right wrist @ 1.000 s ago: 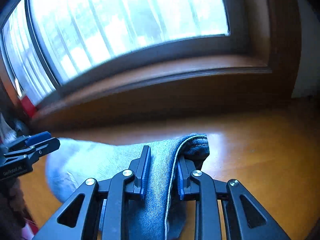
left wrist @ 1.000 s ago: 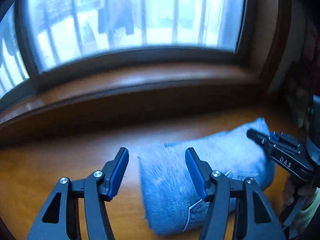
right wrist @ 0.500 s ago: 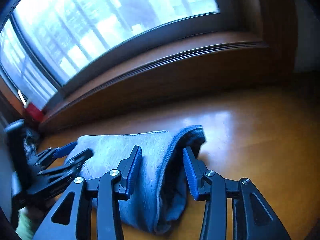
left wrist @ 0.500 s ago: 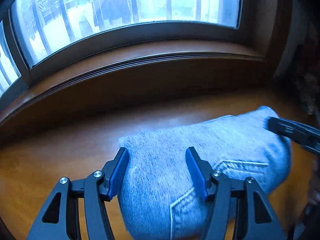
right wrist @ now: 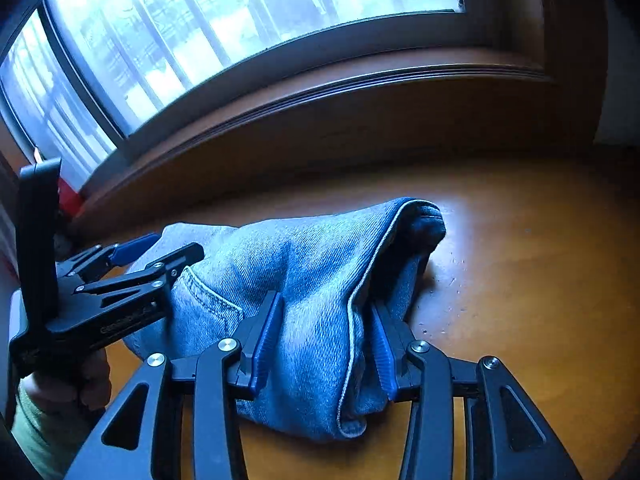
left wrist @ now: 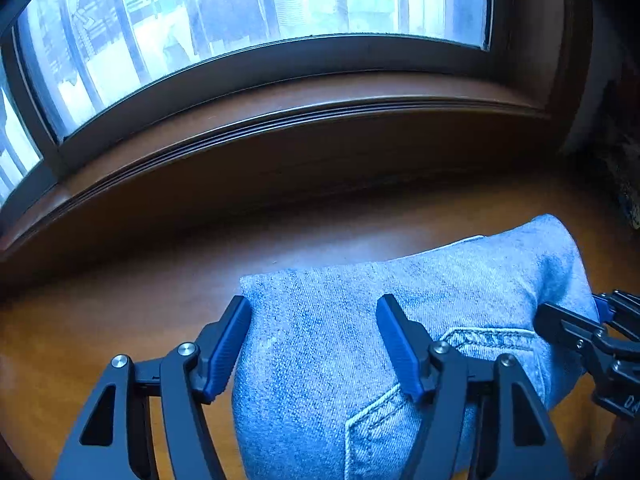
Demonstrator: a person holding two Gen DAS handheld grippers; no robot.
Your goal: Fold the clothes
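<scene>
A folded pair of light blue jeans (left wrist: 460, 280) lies as a thick bundle on the wooden table (left wrist: 100, 340), a back pocket seam showing. My left gripper (left wrist: 314, 320) stands open over the bundle's left part, with denim between its blue pads. In the right wrist view the jeans (right wrist: 304, 256) show a rolled edge at the right. My right gripper (right wrist: 324, 340) is open and straddles that edge, cloth filling the gap between its fingers. The left gripper (right wrist: 160, 256) appears there at the left, held by a hand (right wrist: 64, 392). The right gripper's tips (left wrist: 580, 328) touch the bundle's right side.
A window (left wrist: 260, 8) with a dark wooden sill (left wrist: 320, 96) runs along the back of the table. Bare tabletop (right wrist: 540, 280) lies to the right of the jeans. A red object (right wrist: 68, 200) sits at the sill's far left.
My right gripper was shut on the jeans' folded edge a second ago; it has opened and let go. The left gripper has moved forward over the bundle, still open.
</scene>
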